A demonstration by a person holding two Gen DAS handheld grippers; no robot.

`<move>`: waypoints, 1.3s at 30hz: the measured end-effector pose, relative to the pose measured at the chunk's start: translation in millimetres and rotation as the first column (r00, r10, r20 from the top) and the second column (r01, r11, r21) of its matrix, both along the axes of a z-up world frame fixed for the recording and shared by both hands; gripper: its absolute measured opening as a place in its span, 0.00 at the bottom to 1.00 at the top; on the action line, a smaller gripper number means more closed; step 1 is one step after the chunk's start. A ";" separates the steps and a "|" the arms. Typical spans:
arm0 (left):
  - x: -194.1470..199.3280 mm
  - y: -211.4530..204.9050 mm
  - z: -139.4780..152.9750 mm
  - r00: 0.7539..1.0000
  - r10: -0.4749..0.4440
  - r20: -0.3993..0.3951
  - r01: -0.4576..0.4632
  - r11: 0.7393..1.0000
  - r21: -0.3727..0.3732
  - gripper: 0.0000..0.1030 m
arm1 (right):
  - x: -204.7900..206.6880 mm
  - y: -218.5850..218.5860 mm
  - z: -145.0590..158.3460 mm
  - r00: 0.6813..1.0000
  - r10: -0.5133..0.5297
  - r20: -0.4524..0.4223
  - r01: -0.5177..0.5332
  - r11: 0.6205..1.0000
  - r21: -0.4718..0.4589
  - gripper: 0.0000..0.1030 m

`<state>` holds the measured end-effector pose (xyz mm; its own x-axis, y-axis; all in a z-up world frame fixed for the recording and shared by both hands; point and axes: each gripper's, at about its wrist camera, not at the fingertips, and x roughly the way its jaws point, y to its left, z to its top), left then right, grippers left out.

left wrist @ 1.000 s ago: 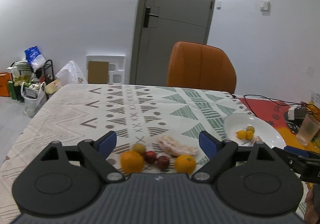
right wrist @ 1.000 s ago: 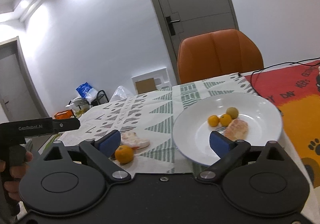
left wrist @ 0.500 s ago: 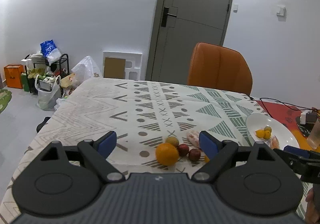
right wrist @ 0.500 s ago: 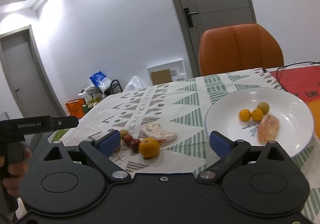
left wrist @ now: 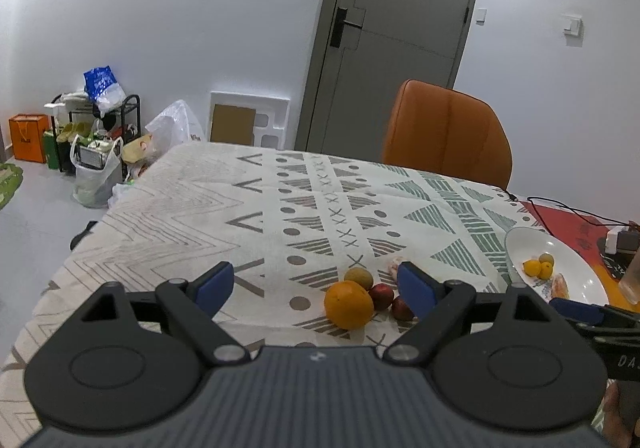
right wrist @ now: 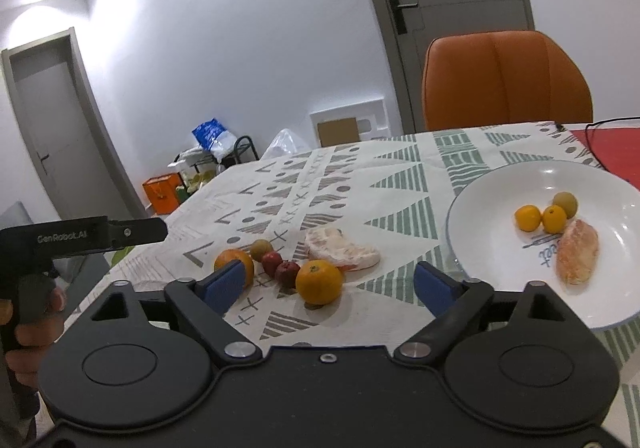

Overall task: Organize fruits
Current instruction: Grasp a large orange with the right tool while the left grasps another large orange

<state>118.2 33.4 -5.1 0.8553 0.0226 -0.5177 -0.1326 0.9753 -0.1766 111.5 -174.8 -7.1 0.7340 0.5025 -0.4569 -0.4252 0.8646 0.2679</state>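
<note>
Loose fruit lies on the patterned tablecloth: an orange [right wrist: 319,282], a second orange [left wrist: 349,304], two small red fruits [right wrist: 286,272], a greenish round fruit [right wrist: 261,249] and a peeled pomelo piece [right wrist: 342,250]. A white plate [right wrist: 472,188] at the right holds two small oranges [right wrist: 541,218], a green fruit [right wrist: 565,203] and a pomelo piece [right wrist: 577,256]. My right gripper [right wrist: 328,286] is open and empty, just before the loose orange. My left gripper [left wrist: 316,287] is open and empty, before the second orange.
An orange chair [left wrist: 446,134] stands behind the table's far edge. A black cable [left wrist: 568,208] and a red mat [left wrist: 568,224] lie at the far right, with a cup [left wrist: 632,284] by the plate. Bags and a rack [left wrist: 96,136] stand on the floor left.
Both grippers have swung left and drawn back. In the right wrist view the loose fruit has come between the fingers and the plate has slid right. Both stay open.
</note>
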 end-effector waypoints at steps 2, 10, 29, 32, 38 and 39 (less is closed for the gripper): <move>5.0 0.4 -5.8 1.000 0.004 -0.013 -0.004 1.000 -0.007 0.83 | 3.3 1.6 -2.6 1.000 0.006 -0.009 -0.006 1.000 -0.006 0.81; 20.0 1.3 -20.7 0.999 -0.005 -0.043 0.004 1.000 -0.021 0.80 | 17.6 10.0 -13.6 0.999 0.020 -0.046 -0.020 1.000 -0.017 0.75; 55.1 -3.3 -45.3 0.993 -0.060 -0.099 0.053 0.996 -0.072 0.53 | 48.6 32.4 -29.6 0.990 0.077 -0.115 -0.083 0.995 -0.046 0.60; 56.8 -5.1 -47.5 0.991 -0.077 -0.106 0.068 0.994 -0.085 0.51 | 52.7 35.7 -31.9 0.987 0.095 -0.127 -0.102 0.994 -0.044 0.55; 56.7 -13.3 -47.8 0.986 -0.123 -0.111 0.112 0.989 -0.101 0.34 | 55.7 38.2 -37.8 0.982 0.113 -0.151 -0.121 0.992 -0.044 0.34; 56.6 -14.0 -47.5 0.986 -0.121 -0.114 0.110 0.989 -0.100 0.34 | 54.6 37.5 -37.3 0.982 0.112 -0.149 -0.120 0.992 -0.043 0.34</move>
<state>174.8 19.4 -52.6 0.7814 -0.1256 -0.6112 -0.0459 0.9653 -0.2571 166.1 -137.4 -44.5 0.5956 0.5536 -0.5821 -0.4831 0.8258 0.2911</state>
